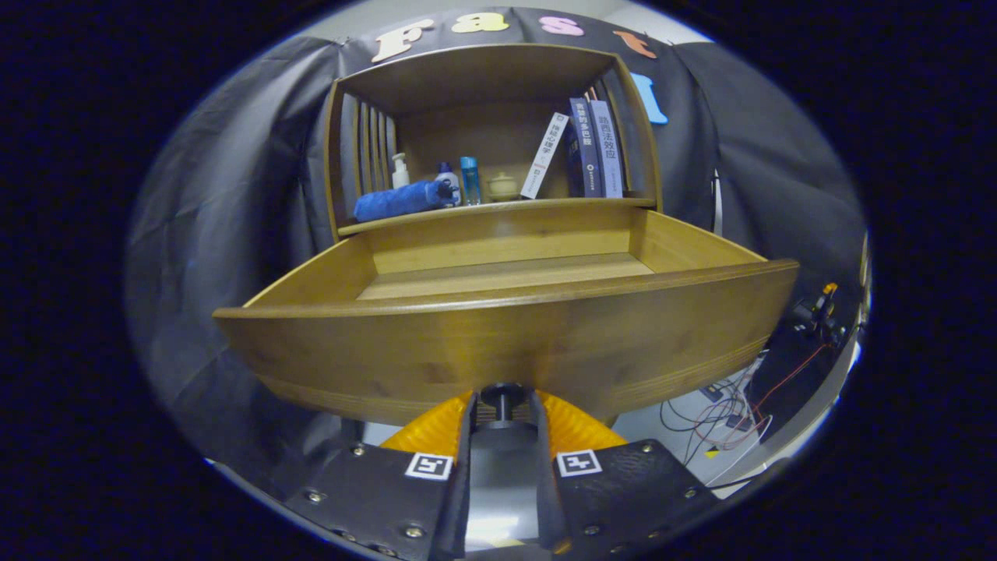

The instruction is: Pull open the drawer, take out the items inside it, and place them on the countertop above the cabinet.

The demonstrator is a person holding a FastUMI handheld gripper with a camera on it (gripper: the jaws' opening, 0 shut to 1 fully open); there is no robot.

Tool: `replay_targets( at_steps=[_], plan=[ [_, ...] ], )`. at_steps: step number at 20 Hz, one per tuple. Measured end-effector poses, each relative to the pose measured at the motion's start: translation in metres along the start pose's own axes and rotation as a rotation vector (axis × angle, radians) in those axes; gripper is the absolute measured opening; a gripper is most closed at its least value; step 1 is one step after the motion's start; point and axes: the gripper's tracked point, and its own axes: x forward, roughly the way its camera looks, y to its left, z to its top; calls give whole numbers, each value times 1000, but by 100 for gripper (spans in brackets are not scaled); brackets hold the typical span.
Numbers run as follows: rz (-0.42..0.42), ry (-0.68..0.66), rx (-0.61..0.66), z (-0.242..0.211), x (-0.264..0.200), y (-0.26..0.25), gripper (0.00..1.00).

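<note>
The dark knob (502, 393) of the wooden drawer (506, 343) is clamped between both fingers of the gripper (503, 409), which is nearly closed. The drawer is pulled well out below the countertop (498, 209), where a rolled blue towel (401, 200), bottles and books are seen

Gripper (502, 405) body, forward view
Two dark textured plates fastened with silver screws; each carries one square black-and-white marker.
</note>
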Motion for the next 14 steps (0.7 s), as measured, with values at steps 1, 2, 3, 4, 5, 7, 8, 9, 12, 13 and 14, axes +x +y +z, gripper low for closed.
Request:
replay_targets(
  at_steps=[1, 2, 3, 4, 5, 7, 8, 9, 12, 13, 14],
  plan=[
    [0, -14, -7, 4, 3, 0, 34],
    [-1, -16, -17, 6, 6, 0, 34],
    [-3, -24, -21, 6, 8, -1, 34],
    [0, -29, -33, 6, 7, 0, 35],
    [8, -25, -53, 3, 7, 1, 35],
    [-5, -77, -119, 13, -5, -2, 43],
    [-21, -95, -166, 18, -9, -6, 54],
    [-30, -111, -197, 26, -16, -8, 66],
    [-19, -137, -177, 57, -31, -5, 100],
    [-29, -133, -168, 69, -34, -10, 98],
    [-40, -140, -147, 85, -37, -14, 98]
  ],
)
